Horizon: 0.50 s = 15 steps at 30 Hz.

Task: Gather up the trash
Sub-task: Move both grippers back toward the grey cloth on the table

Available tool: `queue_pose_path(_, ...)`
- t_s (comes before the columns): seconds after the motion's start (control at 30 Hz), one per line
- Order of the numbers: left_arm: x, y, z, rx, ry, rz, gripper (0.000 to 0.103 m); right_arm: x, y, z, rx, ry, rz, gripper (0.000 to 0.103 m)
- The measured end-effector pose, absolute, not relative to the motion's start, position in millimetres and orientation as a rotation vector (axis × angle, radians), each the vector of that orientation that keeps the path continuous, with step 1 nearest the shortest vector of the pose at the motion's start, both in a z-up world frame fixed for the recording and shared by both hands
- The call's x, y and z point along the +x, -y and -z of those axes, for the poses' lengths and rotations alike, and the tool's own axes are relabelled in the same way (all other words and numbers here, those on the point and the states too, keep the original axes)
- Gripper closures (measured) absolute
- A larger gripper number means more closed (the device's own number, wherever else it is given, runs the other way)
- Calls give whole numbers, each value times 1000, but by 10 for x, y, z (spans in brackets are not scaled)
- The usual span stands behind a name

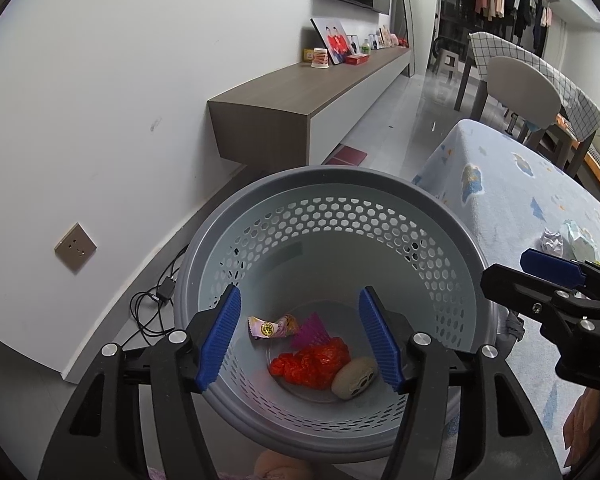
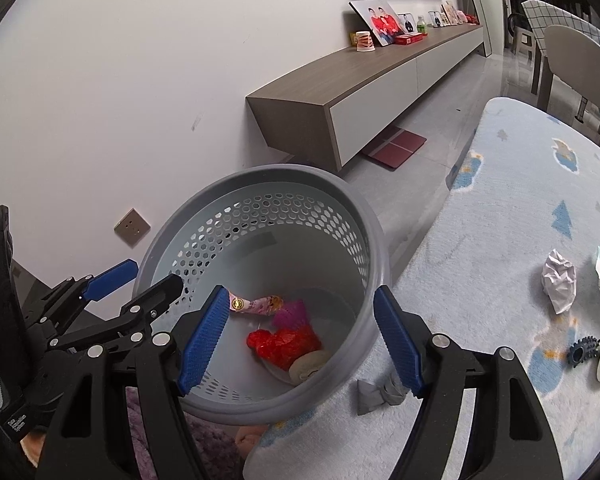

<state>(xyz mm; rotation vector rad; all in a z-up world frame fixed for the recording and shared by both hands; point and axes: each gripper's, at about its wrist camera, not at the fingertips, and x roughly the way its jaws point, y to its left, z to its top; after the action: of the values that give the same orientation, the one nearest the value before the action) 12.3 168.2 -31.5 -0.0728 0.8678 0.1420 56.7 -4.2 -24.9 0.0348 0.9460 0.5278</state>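
I am hovering both grippers, left (image 1: 300, 340) and right (image 2: 300, 344), spread wide and holding nothing, over the bin (image 2: 204, 408); reaching for the crumpled paper (image 2: 559, 280) is risking clipping its rim.

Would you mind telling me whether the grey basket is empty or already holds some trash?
Not empty: the basket holds a red bag, a candy wrapper and a pale round item.

bin (image 1: 380, 216): grey rim, pale blue-grey wall, honeycomb hole pattern. inside: red crumpled bag (image 1: 310, 364), magenta ribbed piece (image 1: 312, 330), pink-white wrapper (image 1: 270, 326) with gold round mark, beige roll (image 1: 354, 376). fingers (image 1: 219, 340): blue ribbed pads on black frame, silver bolts. rug (image 2: 500, 240): pale blue, fluffy, blue and orange cartoon shapes. on rug: white crumpled paper (image 2: 559, 280), dark blue spiky ring (image 2: 584, 350), grey knotted cloth (image 2: 376, 394). shelf (image 2: 340, 76): brown wood top, white front. wall white. outlet (image 1: 75, 247) bronze. chair cover (image 1: 540, 68): white, dark grid check.
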Motion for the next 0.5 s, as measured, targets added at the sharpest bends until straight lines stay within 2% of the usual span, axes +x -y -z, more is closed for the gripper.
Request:
queue_pose_path(0.17, 114, -1594, 314, -67, -866, -120, 40, 527, 264, 193, 54, -932, -483, 32)
queue_pose_path(0.27, 106, -1528, 307, -62, -862, -106, 36, 492, 437, 174, 69, -928, -446, 32)
queue_pose_path(0.5, 72, -1315, 282, -45, -852, -63, 35, 332, 946, 158, 107, -921, -337, 32)
